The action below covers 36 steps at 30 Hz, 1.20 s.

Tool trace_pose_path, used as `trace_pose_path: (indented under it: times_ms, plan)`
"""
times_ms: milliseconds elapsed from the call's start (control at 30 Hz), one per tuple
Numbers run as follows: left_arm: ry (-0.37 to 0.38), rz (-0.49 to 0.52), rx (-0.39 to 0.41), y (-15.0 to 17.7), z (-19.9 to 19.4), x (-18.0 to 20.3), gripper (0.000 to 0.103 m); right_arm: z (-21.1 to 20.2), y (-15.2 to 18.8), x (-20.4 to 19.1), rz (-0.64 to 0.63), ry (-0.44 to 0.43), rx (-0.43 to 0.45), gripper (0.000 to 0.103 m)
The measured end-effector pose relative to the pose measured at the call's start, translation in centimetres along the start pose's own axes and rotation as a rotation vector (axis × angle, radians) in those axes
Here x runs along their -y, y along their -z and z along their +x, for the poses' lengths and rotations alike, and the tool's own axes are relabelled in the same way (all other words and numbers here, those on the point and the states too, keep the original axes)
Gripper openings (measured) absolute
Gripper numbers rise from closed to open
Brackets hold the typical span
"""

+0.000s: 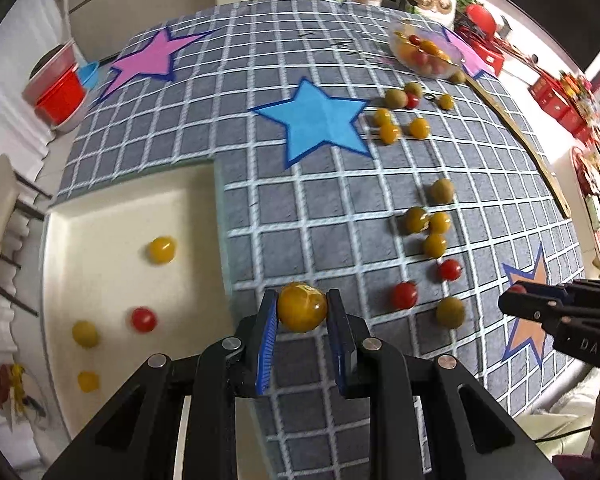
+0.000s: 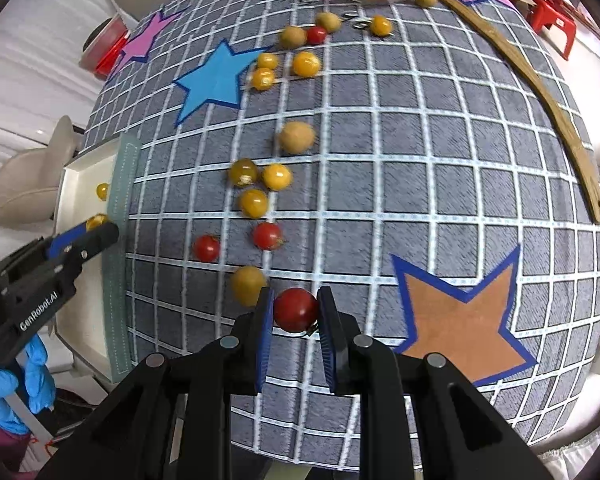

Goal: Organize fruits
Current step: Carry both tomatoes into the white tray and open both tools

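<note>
Between left jaws, yellow tomato point(image 1: 302, 307), right jaws, red tomato point(image 2: 295, 309)

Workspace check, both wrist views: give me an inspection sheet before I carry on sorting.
Surface: grey grid cloth with star patches, covering the table.
Job's things: cream tray at the left edge holds four small tomatoes, three yellow and one red; a clear bowl at the far end holds mixed ones; about fifteen lie loose on the cloth.
Clutter: curved wooden strip along the right edge; a small ring near the far loose fruit.
Grippers: left gripper shut on a yellow tomato, just right of the tray; right gripper shut on a red tomato.
Cables: nothing seen.
Surroundings: red tub and chairs left, red boxes right.
</note>
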State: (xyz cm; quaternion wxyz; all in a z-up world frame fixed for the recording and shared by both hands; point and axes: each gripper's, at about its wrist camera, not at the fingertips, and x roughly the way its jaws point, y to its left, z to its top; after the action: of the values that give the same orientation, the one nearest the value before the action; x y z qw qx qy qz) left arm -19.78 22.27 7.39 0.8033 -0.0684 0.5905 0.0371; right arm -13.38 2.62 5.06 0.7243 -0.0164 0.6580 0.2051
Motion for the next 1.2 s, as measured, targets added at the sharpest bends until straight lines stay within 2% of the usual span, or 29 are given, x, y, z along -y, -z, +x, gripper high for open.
trace_pose_path:
  times_ms: [233, 700, 900, 1200]
  plan:
    - [-0.039, -0.081, 0.004, 2.4, -0.9, -4.1, 0.025, 0.4, -1.5, -5.0, -0.092, -0.025, -0.01, 0.023]
    - [-0.152, -0.292, -0.029, 8.7, -1.0, -14.2, 0.025, 4.0, -3.7, -18.4, -0.338, -0.093, -0.066, 0.023]
    - [-0.188, -0.334, -0.048, 10.2, 0.2, -16.3, 0.025, 6.7, -3.7, -22.4, -0.414, -0.096, -0.116, 0.023]
    - [-0.206, -0.341, -0.054, 10.7, 1.5, -17.1, 0.025, 10.8, -3.1, -25.0, -0.457, -0.044, -0.161, 0.023]
